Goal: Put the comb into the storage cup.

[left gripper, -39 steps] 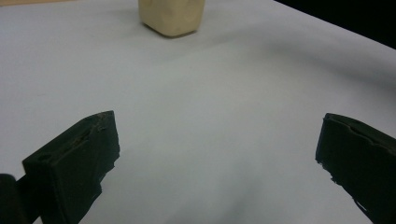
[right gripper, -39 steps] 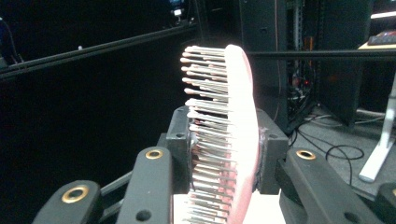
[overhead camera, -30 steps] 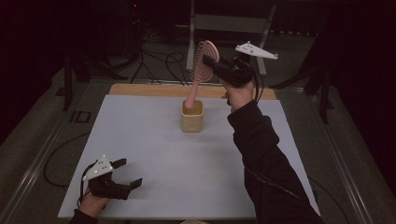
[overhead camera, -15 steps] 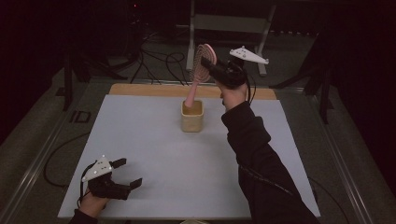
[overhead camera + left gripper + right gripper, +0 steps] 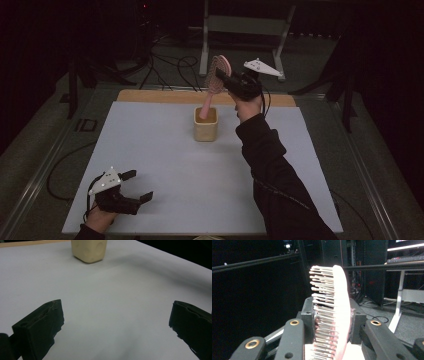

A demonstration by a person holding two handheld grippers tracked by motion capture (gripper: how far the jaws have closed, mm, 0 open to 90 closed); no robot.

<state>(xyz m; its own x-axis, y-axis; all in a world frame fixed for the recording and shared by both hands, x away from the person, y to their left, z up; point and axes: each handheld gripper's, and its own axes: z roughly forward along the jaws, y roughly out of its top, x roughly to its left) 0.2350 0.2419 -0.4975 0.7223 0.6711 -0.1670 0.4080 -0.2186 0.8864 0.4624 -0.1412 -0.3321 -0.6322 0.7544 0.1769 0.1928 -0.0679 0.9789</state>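
A pink hairbrush [image 5: 214, 84] stands tilted with its handle down inside a cream cup [image 5: 206, 124] near the table's back middle. My right gripper [image 5: 223, 76] is shut on the brush's bristled head; in the right gripper view the hairbrush [image 5: 334, 312] sits clamped between the two jaws, bristles pointing left. My left gripper [image 5: 134, 185] rests open near the table's front left corner, with nothing between its jaws. In the left gripper view the cup [image 5: 89, 250] stands far ahead, beyond that open gripper [image 5: 117, 322].
The white table top [image 5: 165, 165] has a wooden strip [image 5: 150, 96] along its back edge. Behind the table stand a metal stand [image 5: 240, 35] and loose cables [image 5: 170, 65] on the dark floor. A sleeved arm [image 5: 275, 170] crosses the table's right half.
The right gripper with the brush has shifted slightly left and the brush stands a little steeper in the cup. The left gripper has not moved.
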